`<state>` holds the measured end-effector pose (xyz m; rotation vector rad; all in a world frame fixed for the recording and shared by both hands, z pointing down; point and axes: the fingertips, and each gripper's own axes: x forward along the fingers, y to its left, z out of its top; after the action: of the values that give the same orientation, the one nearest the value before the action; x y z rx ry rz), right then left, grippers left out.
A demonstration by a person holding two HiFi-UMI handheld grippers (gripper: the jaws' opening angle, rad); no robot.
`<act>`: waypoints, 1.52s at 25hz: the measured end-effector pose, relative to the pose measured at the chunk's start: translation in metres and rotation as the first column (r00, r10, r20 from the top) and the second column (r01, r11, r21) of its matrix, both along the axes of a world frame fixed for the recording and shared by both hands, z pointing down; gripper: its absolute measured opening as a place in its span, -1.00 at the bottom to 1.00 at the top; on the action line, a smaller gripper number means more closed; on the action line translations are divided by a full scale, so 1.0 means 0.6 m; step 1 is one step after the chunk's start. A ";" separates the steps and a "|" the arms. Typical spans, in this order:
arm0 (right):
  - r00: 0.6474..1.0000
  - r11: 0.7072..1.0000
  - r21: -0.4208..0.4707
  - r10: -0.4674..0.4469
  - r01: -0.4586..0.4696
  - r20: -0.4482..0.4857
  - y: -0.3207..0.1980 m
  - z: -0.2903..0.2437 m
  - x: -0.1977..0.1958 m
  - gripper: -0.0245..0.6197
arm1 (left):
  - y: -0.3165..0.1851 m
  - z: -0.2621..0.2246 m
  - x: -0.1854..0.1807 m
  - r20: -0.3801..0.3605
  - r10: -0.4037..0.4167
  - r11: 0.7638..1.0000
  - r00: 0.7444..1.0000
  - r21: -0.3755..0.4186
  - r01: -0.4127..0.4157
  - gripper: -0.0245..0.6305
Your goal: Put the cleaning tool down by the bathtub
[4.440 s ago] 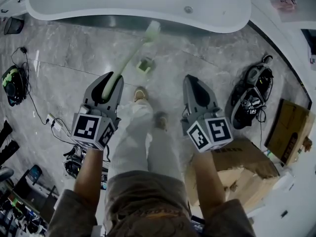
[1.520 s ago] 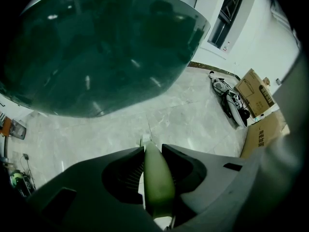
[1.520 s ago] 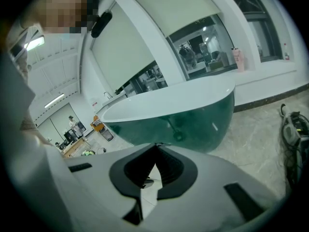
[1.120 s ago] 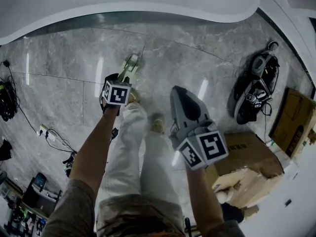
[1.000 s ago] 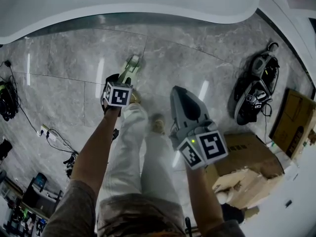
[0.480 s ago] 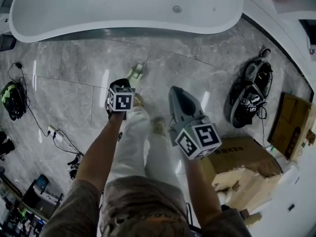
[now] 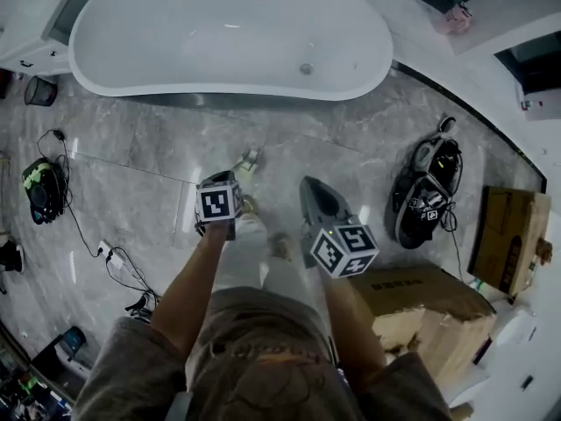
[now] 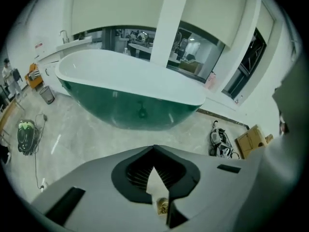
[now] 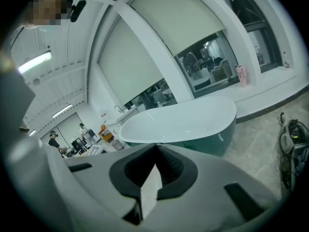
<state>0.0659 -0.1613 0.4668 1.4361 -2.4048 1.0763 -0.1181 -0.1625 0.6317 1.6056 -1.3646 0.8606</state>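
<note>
Tool (image 7: 248,161) on floor (image 7: 131,147) near tub (image 7: 228,38).
Lies just beyond left gripper (image 8: 154,150), not touching; its fingers pressed together, empty, right gripper (image 9: 155,147) likewise.

I saw the bathtub (image 7: 228,42) white inside, dark green outside; beside it, grey veined floor (image 7: 351,156) and a seemingly pale-green cleaning tool (image 7: 249,160).

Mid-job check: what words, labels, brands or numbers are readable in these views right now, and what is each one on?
No text reads clearly in any view.
Cardboard box: dark print along its top edge, too blurred to read.
Small wall notice: reddish marks, too small to read.
Marker cubes and: black-and-white square patterns only, no words or numbers.
</note>
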 end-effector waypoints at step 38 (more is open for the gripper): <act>0.938 0.862 0.393 -0.345 0.321 -0.010 0.121 -0.421 -0.074 -0.93 | 0.093 -0.679 0.053 -0.163 0.400 0.740 0.902 0.637 -0.214 -0.92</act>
<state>0.0214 -0.0889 0.2140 1.0153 -2.8910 0.5895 -0.0863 -0.1066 0.2244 2.4121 -1.2364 0.3312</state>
